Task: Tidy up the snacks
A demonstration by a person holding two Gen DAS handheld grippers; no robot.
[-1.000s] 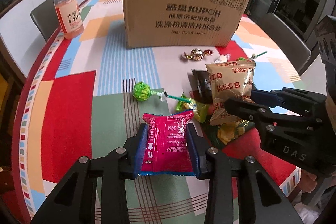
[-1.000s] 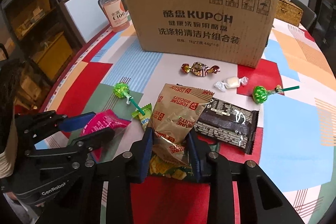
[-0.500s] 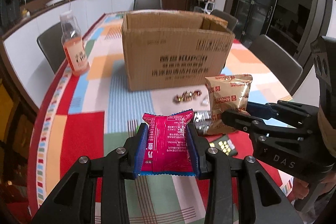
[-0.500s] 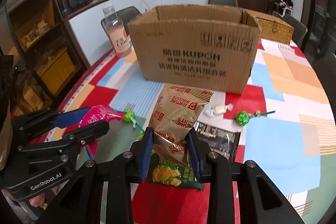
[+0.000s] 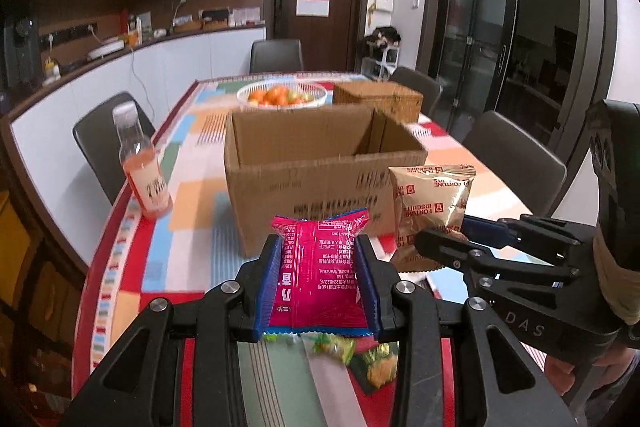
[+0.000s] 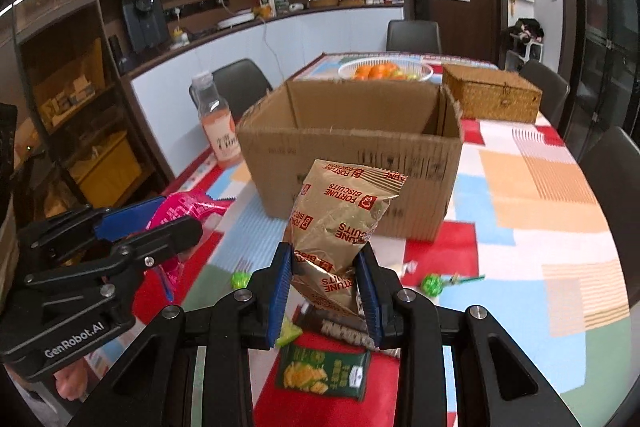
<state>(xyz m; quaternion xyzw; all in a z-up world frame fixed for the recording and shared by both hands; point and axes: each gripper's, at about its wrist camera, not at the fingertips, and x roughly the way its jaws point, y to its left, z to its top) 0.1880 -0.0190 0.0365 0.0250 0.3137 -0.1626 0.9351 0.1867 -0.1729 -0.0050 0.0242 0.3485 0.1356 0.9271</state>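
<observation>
At the far left of my left camera's view a bottle point(image 5: 141, 173) of pinkish drink stands upright near the table point(image 5: 120, 279) edge, well apart from everything I hold. To its right sits the open cardboard box point(image 5: 320, 179), flaps up, its inside bare as far as I can see. Behind it are a white basket of oranges point(image 5: 281, 94) and a woven box point(image 5: 378, 99).

My left gripper point(image 5: 319, 291) is pinching the pink snack packet point(image 5: 320, 279): both blue pads press on its long edges and the packet stands up between them, clear of the cloth and in front of the box's near wall. Under it, on the table, lie a few green-wrapped sweets point(image 5: 334, 347), blurred.

Further right, my right gripper point(image 6: 326, 293) is clamped on the gold biscuit bag point(image 6: 340, 223). The pads squeeze its lower end, so it crumples there and its top leans up towards the box. It too hangs above the table, just short of the box's front.

Below it on the cloth rest a green corn-snack packet point(image 6: 324, 373) and a dark wrapper point(image 6: 332, 325), partly hidden by my fingers. To their right lies a green lollipop point(image 6: 434, 285) with a small white-wrapped candy point(image 6: 409, 267) near it; another green lollipop point(image 6: 239, 279) shows to the left of the jaws.
</observation>
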